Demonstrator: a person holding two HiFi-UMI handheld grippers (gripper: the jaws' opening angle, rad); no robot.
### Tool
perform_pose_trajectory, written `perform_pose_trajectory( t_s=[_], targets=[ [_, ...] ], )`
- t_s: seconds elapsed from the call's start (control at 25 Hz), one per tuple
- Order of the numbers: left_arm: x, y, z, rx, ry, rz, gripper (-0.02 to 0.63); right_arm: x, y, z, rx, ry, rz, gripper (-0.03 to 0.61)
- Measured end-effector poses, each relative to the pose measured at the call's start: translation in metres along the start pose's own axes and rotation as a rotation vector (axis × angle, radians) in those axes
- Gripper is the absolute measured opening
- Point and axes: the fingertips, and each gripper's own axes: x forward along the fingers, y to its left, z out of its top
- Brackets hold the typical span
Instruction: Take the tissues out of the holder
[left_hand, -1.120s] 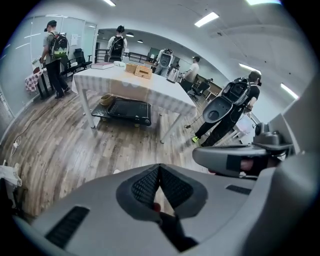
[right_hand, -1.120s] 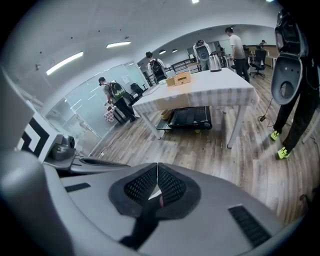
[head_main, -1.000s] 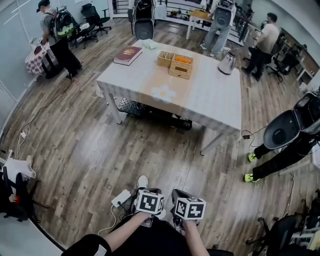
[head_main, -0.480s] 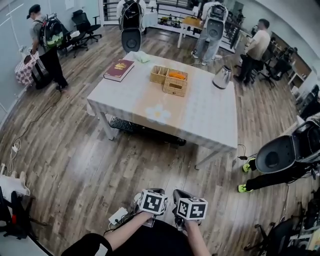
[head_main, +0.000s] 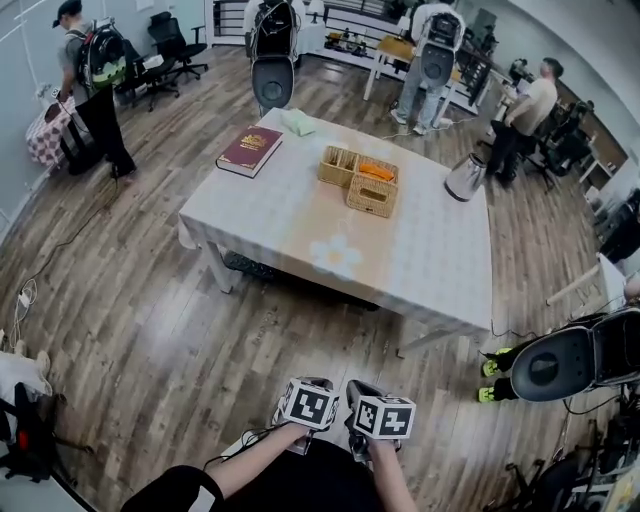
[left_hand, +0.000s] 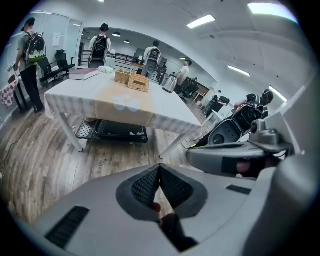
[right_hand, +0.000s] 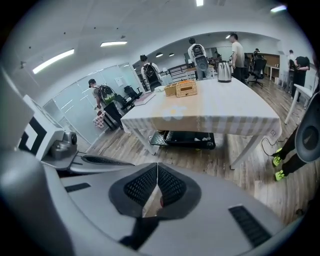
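Observation:
A wicker holder (head_main: 372, 190) with an orange pack (head_main: 376, 170) in it stands on the white-clothed table (head_main: 300, 215), far ahead of me. The holder also shows small in the left gripper view (left_hand: 131, 80) and the right gripper view (right_hand: 181, 89). My left gripper (head_main: 305, 398) and right gripper (head_main: 378, 410) hang side by side over the wooden floor at the bottom of the head view, well short of the table. The left gripper's (left_hand: 159, 166) pads meet at the tip, and so do the right gripper's (right_hand: 157, 164). Nothing is between either pair of jaws.
A dark red book (head_main: 250, 151), a pale green pack (head_main: 298, 122) and a steel kettle (head_main: 465, 178) also sit on the table. A black tray (left_hand: 119, 131) lies under it. Robots (head_main: 272, 55), office chairs (head_main: 555, 365) and several people (head_main: 90, 75) stand around.
Both grippers have been carried forward together across the floor, and the table now sits nearer and a little to the right in the head view. The jaws stay shut.

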Motion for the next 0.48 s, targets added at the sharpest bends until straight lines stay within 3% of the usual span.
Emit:
perform_pose_trajectory(
  t_s=[0.48],
  targets=[
    [0.019, 0.042, 0.030, -0.002, 0.052, -0.005, 0.006, 0.048, 0.005, 0.013, 0.063, 0.090, -0.036, 0.014]
  ],
)
